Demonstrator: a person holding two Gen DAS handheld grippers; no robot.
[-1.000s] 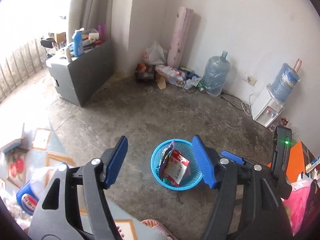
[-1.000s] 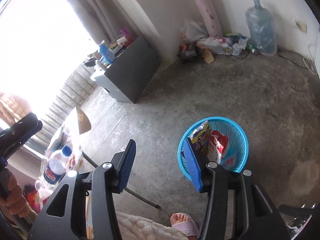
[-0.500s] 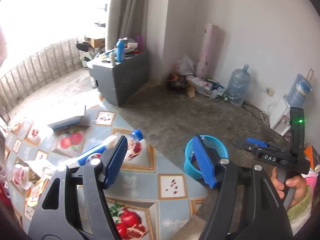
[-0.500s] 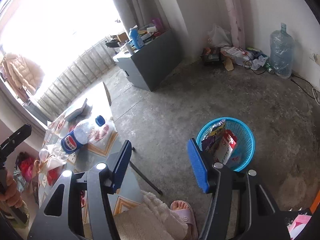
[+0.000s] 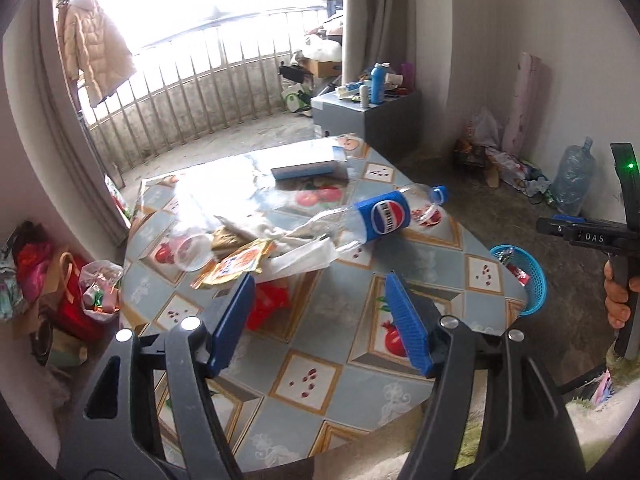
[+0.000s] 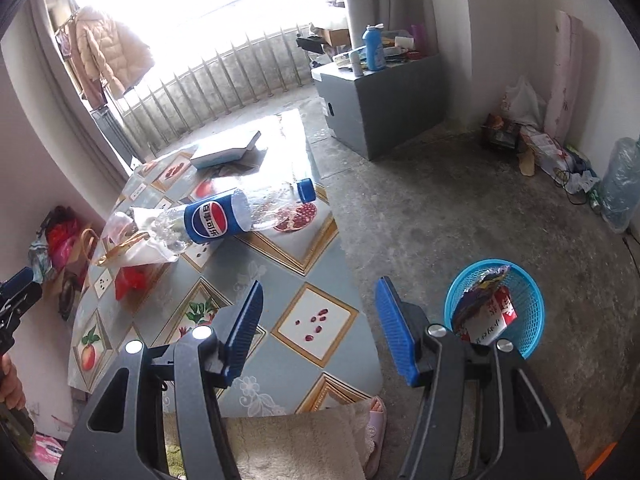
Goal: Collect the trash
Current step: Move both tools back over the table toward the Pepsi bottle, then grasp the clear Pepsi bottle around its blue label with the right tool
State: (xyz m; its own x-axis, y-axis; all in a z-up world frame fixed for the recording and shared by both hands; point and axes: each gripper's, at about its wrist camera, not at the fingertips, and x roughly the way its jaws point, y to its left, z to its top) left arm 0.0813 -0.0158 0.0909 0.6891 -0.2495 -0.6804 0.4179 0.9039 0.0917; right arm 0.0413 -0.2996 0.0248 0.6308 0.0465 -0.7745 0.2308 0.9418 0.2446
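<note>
Home: balcony railing (image 5: 208,80), hung coat (image 5: 94,46)

The blue basket (image 5: 532,280) on the floor sits partly behind the table (image 5: 320,380) edge in the left wrist view, so only its far rim and a scrap of red packet show. The plastic bottle's (image 5: 376,220) base disappears under crumpled wrappers (image 5: 240,260) and a clear bag. A red item (image 5: 268,304) is half covered by the left gripper's finger (image 5: 232,320); possibly a bag. The window glare washes out everything beyond the balcony railing (image 5: 200,92).
</note>
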